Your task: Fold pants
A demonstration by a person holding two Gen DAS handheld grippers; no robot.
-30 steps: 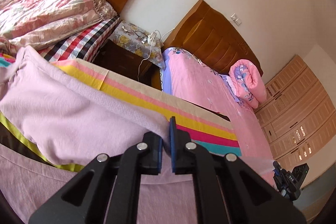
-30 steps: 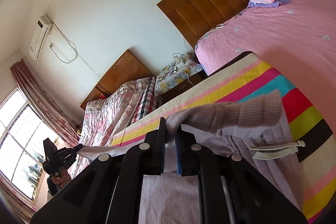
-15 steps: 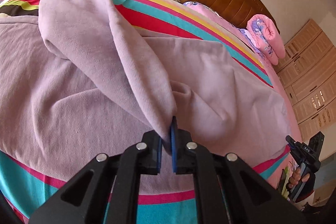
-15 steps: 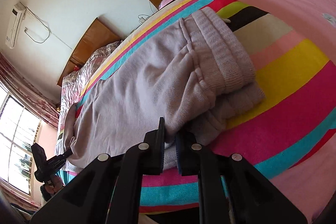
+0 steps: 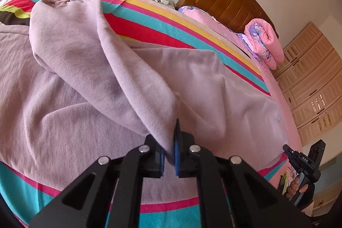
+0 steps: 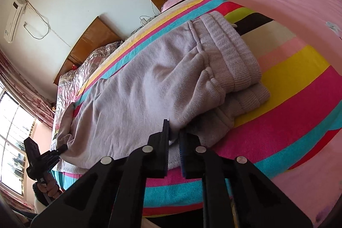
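Because a fold needs both edges carried together, the left gripper (image 5: 171, 153) in its own view keeps its jaws pinched on a ridge of the lilac pants (image 5: 85, 99), which lie spread across the striped blanket (image 5: 149, 31). From the right wrist, the right gripper (image 6: 174, 142) clamps the cloth just below the ribbed waistband (image 6: 235, 52), doubled over on that blanket, likely so the layers line up.
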